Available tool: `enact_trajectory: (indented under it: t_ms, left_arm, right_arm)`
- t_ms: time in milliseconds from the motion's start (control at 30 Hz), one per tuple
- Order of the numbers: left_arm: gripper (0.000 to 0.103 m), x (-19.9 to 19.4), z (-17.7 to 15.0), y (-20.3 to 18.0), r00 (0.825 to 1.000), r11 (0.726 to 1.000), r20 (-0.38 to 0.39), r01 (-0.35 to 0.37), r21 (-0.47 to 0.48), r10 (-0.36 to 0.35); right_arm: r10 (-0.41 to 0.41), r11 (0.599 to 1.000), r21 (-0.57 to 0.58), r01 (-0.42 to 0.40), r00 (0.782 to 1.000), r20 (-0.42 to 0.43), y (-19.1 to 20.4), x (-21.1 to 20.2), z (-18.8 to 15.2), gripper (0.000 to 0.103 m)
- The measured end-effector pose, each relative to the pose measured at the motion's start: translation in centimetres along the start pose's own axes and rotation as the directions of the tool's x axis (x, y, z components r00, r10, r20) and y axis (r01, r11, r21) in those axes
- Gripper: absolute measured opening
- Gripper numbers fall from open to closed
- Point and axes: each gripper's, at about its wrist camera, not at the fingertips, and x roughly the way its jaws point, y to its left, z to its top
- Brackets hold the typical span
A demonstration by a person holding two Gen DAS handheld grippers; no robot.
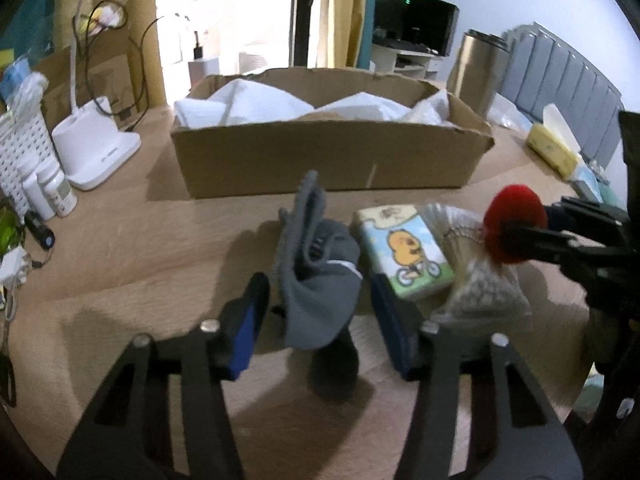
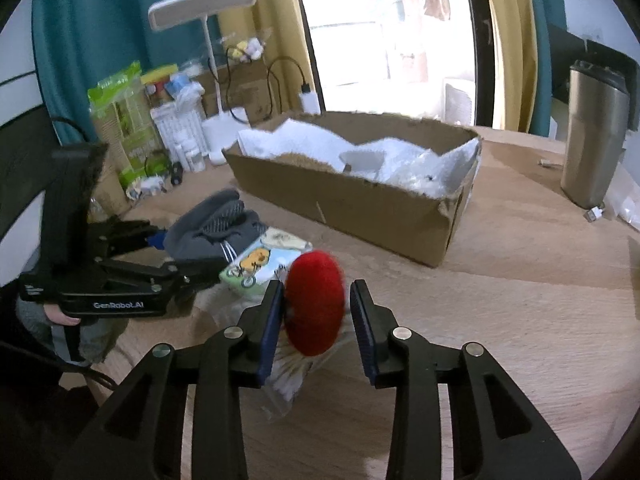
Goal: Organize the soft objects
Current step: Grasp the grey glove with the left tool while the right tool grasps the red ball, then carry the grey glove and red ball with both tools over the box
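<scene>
Red pom (image 2: 315,298) looks light and squashy, so pinch across its middle. It's fuzzy, round, sitting between right gripper (image 2: 316,320) fingers, jaws partly open, not clamped. Grey sock (image 1: 316,268) is limp, bunched between the wide-open left gripper (image 1: 316,316) fingers. Box (image 1: 328,152) sits behind.

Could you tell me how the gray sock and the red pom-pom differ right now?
The gray sock is a crumpled, folded fabric piece; the red pom-pom is a round fluffy ball. The sock is the larger. The sock sits between the left gripper fingers, which are spread wide; the right gripper fingers stand much closer around the pom-pom. Both are soft and in front of the cardboard box.
</scene>
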Motion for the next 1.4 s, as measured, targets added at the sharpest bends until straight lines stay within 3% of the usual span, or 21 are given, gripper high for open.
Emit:
enact_trajectory:
  t_ms: [267,433,967,1400]
  left_arm:
    - [0.033,-0.2,-0.1,-0.3,1.0,1.0,0.004,0.022,0.02,-0.022]
    - [0.03,-0.7,-0.2,-0.5,0.999,0.999,0.014,0.044,0.027,-0.045]
    - [0.03,-4.1,0.7,-0.4,0.992,0.996,0.096,0.083,0.023,-0.085]
    - [0.03,-7.2,2.6,-0.4,0.967,0.994,0.229,0.097,0.053,-0.107]
  right_arm:
    - [0.015,1.0,0.003,-0.015,1.0,0.015,0.0,-0.2,-0.1,0.034]
    - [0.016,1.0,0.0,-0.016,0.999,0.035,0.0,-0.6,0.1,0.034]
    - [0.01,1.0,-0.02,-0.008,0.995,0.102,0.3,-2.6,1.2,0.034]
    - [-0.034,0.999,-0.022,0.038,0.986,0.165,-0.8,-4.3,2.9,0.034]
